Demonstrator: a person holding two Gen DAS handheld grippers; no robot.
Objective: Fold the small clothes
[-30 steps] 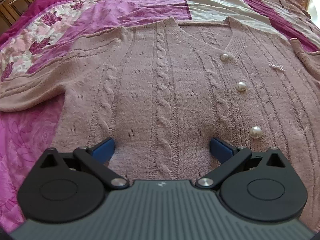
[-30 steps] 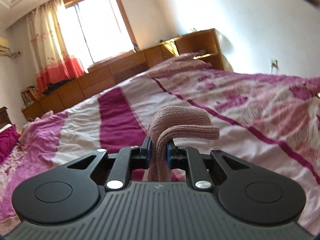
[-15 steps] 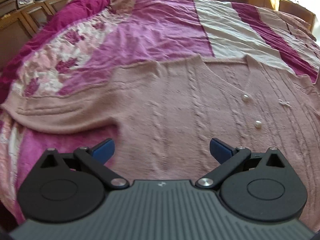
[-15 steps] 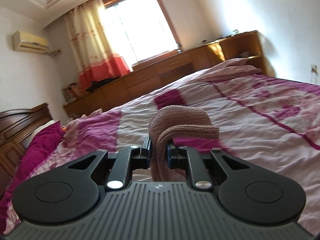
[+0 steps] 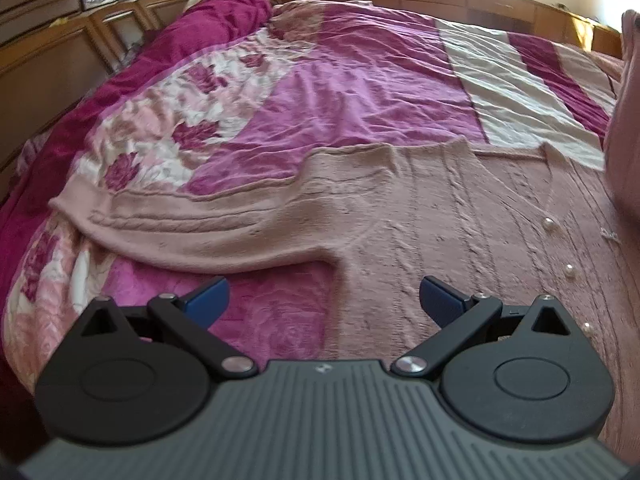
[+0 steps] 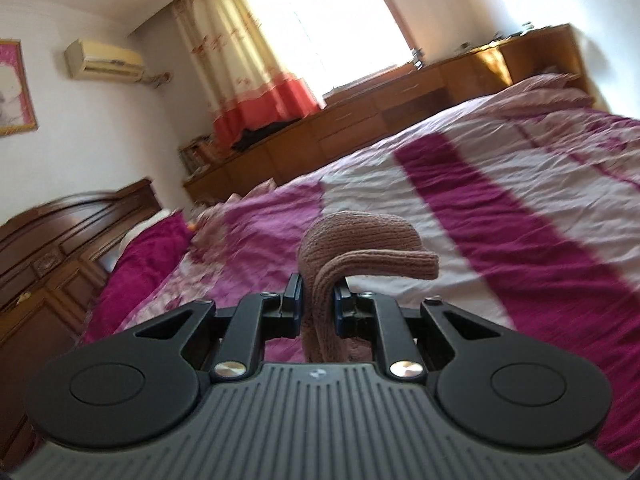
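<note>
Pink cable-knit cardigan (image 5: 460,216) with pearl buttons, spread flat on the bedspread (image 5: 320,92) ahead of the left gripper (image 5: 324,300), jaws spread wide; right gripper (image 6: 318,306), jaws pinching a raised fold of the cardigan's knit.
</note>
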